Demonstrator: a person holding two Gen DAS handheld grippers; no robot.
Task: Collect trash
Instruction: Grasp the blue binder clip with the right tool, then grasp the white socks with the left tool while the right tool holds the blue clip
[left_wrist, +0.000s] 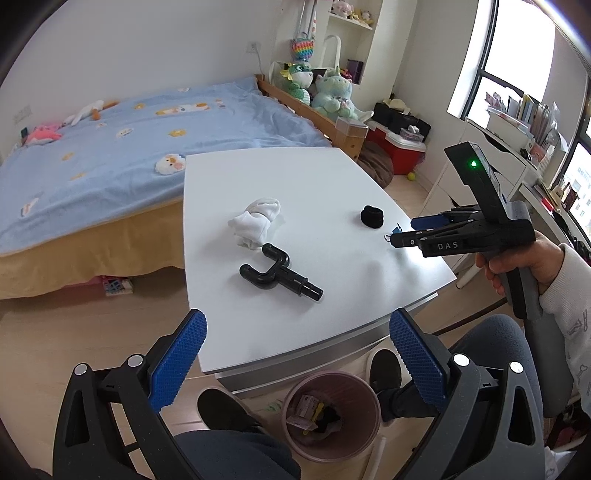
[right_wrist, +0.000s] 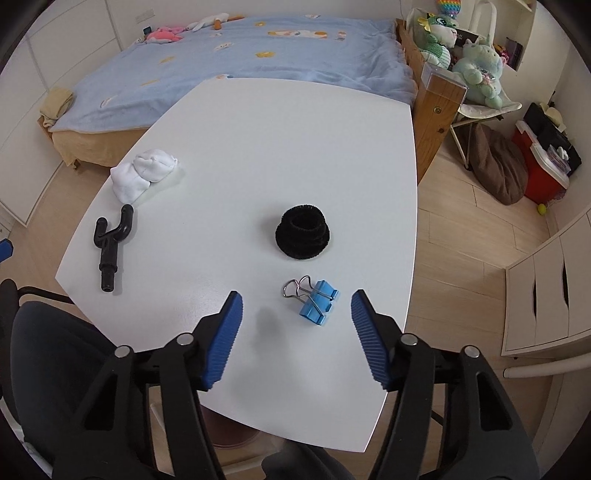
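Hovering above the near edge of the white table, the right gripper has its jaws spread wide and empty, with the blue binder clip lying flat on the tabletop between the blue pads, nearer the right one. Beyond the clip sits a black fuzzy hair tie; well off to the left lie a black forked plastic fitting and, just behind it, a bunched white cloth. The left gripper is likewise wide open and holds nothing, poised over the table's near edge, with the pink waste bin on the floor below it already holding some scraps. The step in hand looks like the approach to the clip. The next move probably calls for lowering the right gripper, centring the clip between the pads, closing on its blue body rather than its wire handles, then carrying it to the bin.
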